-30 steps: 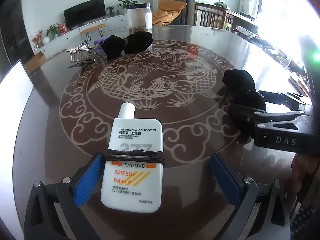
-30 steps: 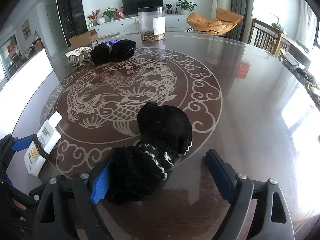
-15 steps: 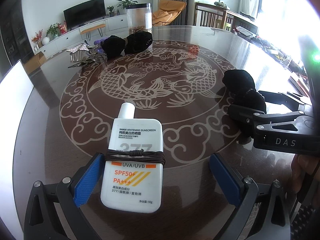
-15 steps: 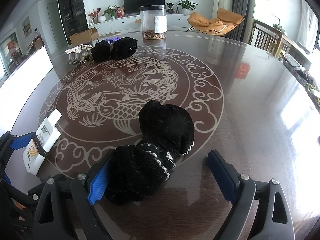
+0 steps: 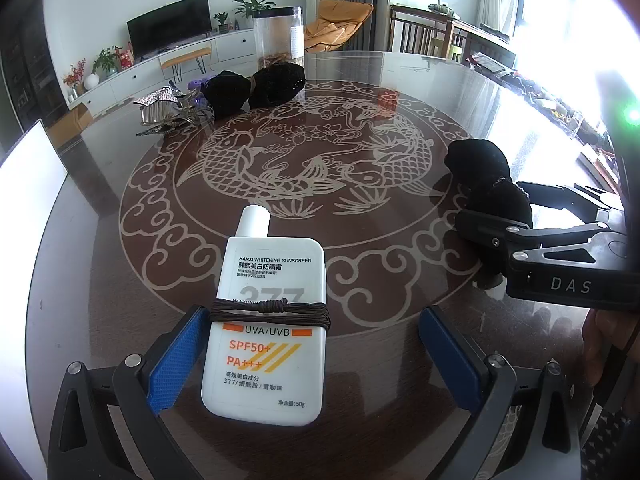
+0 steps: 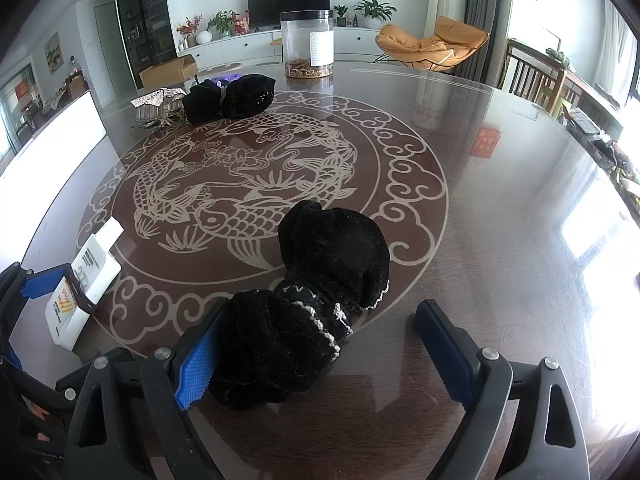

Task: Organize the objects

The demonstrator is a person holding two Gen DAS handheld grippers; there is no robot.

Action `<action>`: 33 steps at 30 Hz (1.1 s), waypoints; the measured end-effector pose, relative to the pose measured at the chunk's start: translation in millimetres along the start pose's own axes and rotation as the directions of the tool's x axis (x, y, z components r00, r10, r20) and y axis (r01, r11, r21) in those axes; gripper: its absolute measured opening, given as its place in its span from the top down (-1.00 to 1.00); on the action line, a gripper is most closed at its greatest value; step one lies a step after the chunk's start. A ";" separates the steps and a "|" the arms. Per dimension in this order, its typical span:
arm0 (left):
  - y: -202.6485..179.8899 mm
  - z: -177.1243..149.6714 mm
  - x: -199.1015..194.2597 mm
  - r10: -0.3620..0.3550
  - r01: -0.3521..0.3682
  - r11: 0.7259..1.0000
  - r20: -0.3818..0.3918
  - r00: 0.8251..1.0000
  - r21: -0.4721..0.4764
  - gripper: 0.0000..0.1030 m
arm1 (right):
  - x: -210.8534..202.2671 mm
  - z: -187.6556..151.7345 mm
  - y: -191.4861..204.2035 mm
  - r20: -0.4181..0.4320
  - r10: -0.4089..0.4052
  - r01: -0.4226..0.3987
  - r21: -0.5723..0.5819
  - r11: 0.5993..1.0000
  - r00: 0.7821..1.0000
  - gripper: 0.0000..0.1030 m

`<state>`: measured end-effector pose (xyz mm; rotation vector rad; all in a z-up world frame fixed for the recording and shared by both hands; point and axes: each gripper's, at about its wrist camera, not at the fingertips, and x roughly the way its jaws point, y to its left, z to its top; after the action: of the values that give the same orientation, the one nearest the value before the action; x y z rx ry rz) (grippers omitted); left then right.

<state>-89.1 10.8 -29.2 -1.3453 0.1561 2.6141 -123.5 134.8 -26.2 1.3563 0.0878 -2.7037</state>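
A white sunscreen tube [image 5: 266,320] with a brown hair tie [image 5: 270,310] wound around it lies on the table between the jaws of my open left gripper [image 5: 316,354], against the left pad. It also shows in the right wrist view [image 6: 82,280]. A black velvet bow [image 6: 308,304] lies between the jaws of my open right gripper [image 6: 320,352], touching the left pad; it also shows in the left wrist view [image 5: 486,184]. A second black bow [image 5: 256,86] and a silver hair claw [image 5: 164,110] lie at the far left.
The round glass table [image 6: 500,208] has a fish pattern in its middle. A clear jar [image 6: 307,44] stands at the far edge. A white panel [image 5: 28,200] stands along the table's left side. Chairs stand beyond the far right edge.
The right wrist view has shifted slightly, with the black bow a little lower in frame. The left gripper and sunscreen tube have not moved.
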 end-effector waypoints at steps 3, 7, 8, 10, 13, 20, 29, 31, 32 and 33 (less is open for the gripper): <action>0.0 0.0 -0.1 0.000 0.000 1.000 0.000 1.000 0.000 -1.00 | -0.1 0.0 0.0 0.000 0.000 0.000 0.000 1.000 1.000 -0.78; 0.0 0.2 -0.3 0.000 0.000 1.000 0.000 1.000 0.000 -1.00 | -0.2 0.1 0.1 0.000 0.000 0.000 0.000 1.000 1.000 -0.78; 0.0 -0.3 0.1 0.000 0.000 1.000 0.000 1.000 0.000 -1.00 | -0.2 0.1 0.1 0.000 0.000 0.000 0.000 1.000 1.000 -0.78; 0.0 0.3 -0.5 0.000 0.000 1.000 0.000 1.000 0.000 -1.00 | -0.2 0.2 0.0 0.000 0.000 0.000 0.000 1.000 1.000 -0.79; 0.0 0.2 -0.5 0.000 0.000 1.000 0.000 1.000 0.000 -1.00 | -0.2 0.3 0.0 0.000 0.000 0.000 0.000 1.000 1.000 -0.79; 20.9 -6.3 -13.3 -0.096 0.095 0.995 -0.034 0.995 -0.032 -1.00 | 0.8 0.7 0.2 -0.002 -0.001 0.001 -0.003 1.000 1.000 -0.81; 18.5 4.7 -3.5 -0.027 0.031 0.999 -0.084 0.996 0.039 -1.00 | 1.0 1.0 -0.6 0.007 0.028 -0.028 0.008 1.000 1.000 -0.81; 19.9 2.2 -5.3 -0.031 0.034 0.998 -0.077 0.997 0.043 -1.00 | -11.3 -0.9 -9.9 0.075 0.130 -0.133 0.039 0.990 0.989 -0.81; 20.2 -0.2 -7.0 -0.033 0.036 0.998 -0.070 0.997 0.045 -1.00 | -21.3 -4.0 -17.8 0.129 0.193 -0.201 0.054 0.978 0.973 -0.81; 20.6 -1.0 -7.1 -0.035 0.038 0.998 -0.067 0.997 0.049 -1.00 | -29.4 -7.4 -25.4 0.165 0.226 -0.240 0.066 0.969 0.960 -0.81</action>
<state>-88.8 -10.4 -24.0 -1.4043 0.2032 2.5202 -103.4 163.0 -7.0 1.0899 -0.1919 -2.6262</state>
